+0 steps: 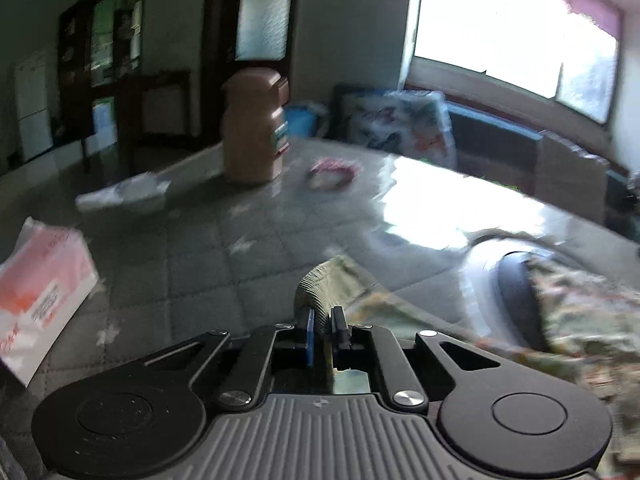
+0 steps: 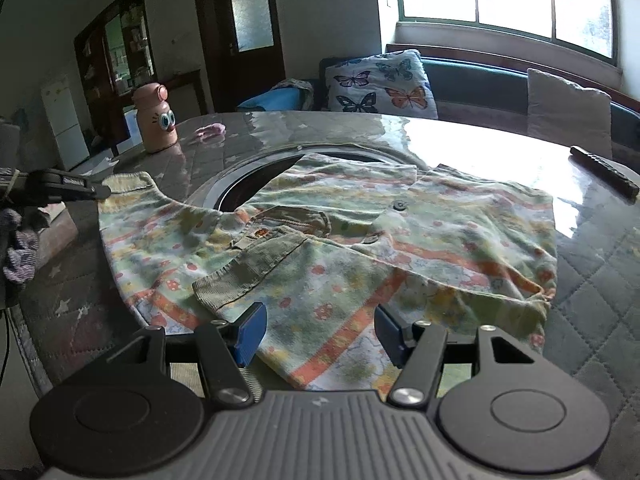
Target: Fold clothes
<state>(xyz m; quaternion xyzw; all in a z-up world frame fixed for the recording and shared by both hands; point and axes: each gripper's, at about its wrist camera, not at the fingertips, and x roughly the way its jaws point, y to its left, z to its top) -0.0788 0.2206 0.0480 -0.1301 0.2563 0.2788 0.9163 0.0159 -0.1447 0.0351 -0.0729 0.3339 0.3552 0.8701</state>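
Observation:
A pale green garment (image 2: 340,240) with orange stripes and olive corduroy pockets lies spread on the quilted table (image 2: 592,280). My left gripper (image 1: 322,320) is shut on a ribbed corduroy corner (image 1: 316,284) of it, lifted a little off the table. In the right wrist view that left gripper (image 2: 102,191) pinches the garment's far left corner. My right gripper (image 2: 320,332) stands open over the near hem, its blue pads (image 2: 250,332) wide apart with the cloth lying between and below them.
A round black inset (image 2: 248,188) in the table lies partly under the garment. A pink bottle (image 2: 154,120) and a small pink item (image 2: 210,132) stand at the back left. A dark remote (image 2: 604,170) lies at the right. A tissue pack (image 1: 40,292) sits at the left.

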